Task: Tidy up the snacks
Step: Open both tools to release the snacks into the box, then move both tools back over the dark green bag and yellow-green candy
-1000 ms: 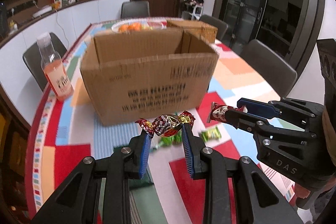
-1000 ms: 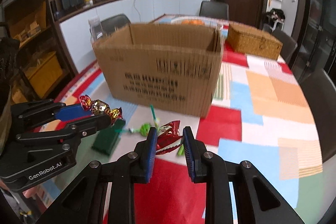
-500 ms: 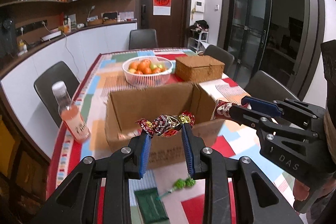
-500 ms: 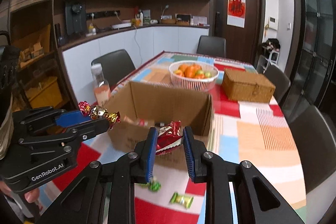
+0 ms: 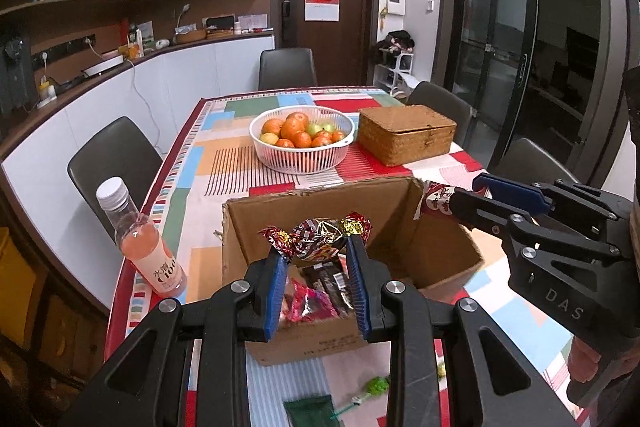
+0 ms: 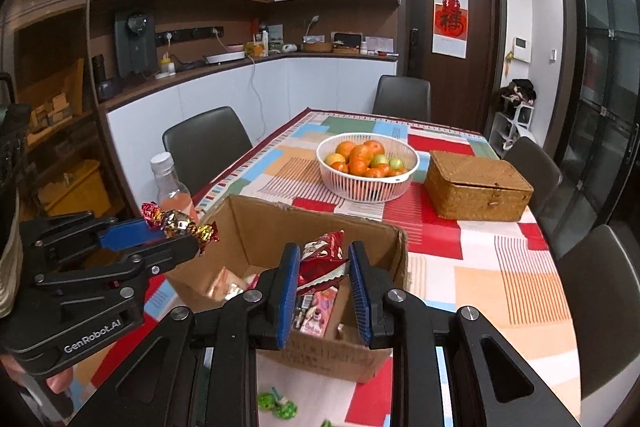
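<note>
An open cardboard box point(image 5: 436, 239) point(image 6: 384, 239) stands on the patchwork tablecloth, with several snack packets lying inside. My left gripper point(image 5: 316, 247) point(image 6: 172, 227) is shut on a foil-wrapped candy point(image 5: 316, 237) point(image 6: 178, 223) with twisted red-gold ends, held over the box's near left side. My right gripper point(image 6: 323, 263) point(image 5: 460, 197) is shut on a red snack packet point(image 6: 320, 259) point(image 5: 436, 201), held above the box opening toward its right corner. Both grippers hang higher than the box rim.
A pink drink bottle point(image 5: 140, 239) point(image 6: 170, 183) stands left of the box. Behind it are a white fruit basket point(image 5: 302, 139) point(image 6: 368, 163) and a wicker box point(image 5: 406, 133) point(image 6: 476, 185). Green candies point(image 5: 376, 385) point(image 6: 280, 403) and a dark green packet point(image 5: 310, 411) lie on the cloth in front. Chairs ring the table.
Both grippers rose from near the tablecloth and moved forward over the box, each still holding its snack. The box's inside has come into view; loose candies now lie below and behind.
</note>
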{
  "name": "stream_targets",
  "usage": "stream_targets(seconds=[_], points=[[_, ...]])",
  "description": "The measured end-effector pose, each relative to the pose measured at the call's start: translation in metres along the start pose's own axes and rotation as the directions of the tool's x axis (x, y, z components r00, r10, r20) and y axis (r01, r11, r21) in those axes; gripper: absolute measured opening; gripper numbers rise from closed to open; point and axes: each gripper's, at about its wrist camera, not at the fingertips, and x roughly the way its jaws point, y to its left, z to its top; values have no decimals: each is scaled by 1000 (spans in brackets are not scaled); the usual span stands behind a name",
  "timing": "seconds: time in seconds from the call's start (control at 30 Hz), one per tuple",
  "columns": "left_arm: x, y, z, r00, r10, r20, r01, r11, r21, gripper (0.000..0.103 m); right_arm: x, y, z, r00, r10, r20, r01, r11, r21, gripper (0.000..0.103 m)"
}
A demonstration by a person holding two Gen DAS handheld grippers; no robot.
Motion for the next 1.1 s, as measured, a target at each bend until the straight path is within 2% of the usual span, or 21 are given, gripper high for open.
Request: stream_targets(seconds=[0.17, 0.2, 0.23, 0.27, 0.3, 0.37, 0.47, 0.53, 0.6, 0.7, 0.87, 1.1], points=[[17, 1, 7, 1000, 22, -18, -21, 1000, 13, 30, 20, -5, 4, 1000, 2, -22, -2, 1000, 2, 26], [20, 0, 8, 999, 45, -19, -44, 999, 24, 39, 25, -6, 5, 1000, 6, -28, -6, 1000, 4, 27], [21, 0, 8, 997, 72, -15, -71, 997, 28, 54, 28, -5, 5, 999, 10, -33, -10, 1000, 0, 27], [21, 1, 7, 996, 87, -5, -87, 996, 26, 59, 32, -5, 6, 999, 12, -38, -12, 1000, -8, 29], [19, 2, 6, 996, 89, 4, -89, 996, 21, 60, 34, -6, 5, 999, 4, -43, -5, 1000, -12, 42], [16, 2, 1, 997, 83, -7, -83, 996, 11, 60, 35, -8, 3, 999, -29, -41, 30, 1000, 5, 56], [4, 3, -9, 996, 92, -6, -92, 996, -1, 61, 28, -10, -4, 999, -42, -29, 42, 999, 11, 56], [-7, 2, -17, 995, 101, 4, -101, 995, -6, 67, 21, -10, -10, 998, -51, -31, 51, 999, 17, 57], [-18, 0, -25, 994, 108, 15, -108, 994, -16, 68, 13, -8, -17, 998, -51, -28, 52, 998, 19, 62], [-36, -1, -34, 994, 106, 34, -105, 994, -28, 70, 0, -6, -26, 998, -52, -18, 52, 998, 27, 63], [-61, -6, -49, 991, 120, 64, -119, 993, -23, 74, -25, 2, -40, 998, -58, 0, 57, 998, 31, 72], [-75, -12, -77, 991, 133, 31, -132, 991, -37, 80, -45, 10, -65, 998, -67, 5, 67, 997, 41, 76]])
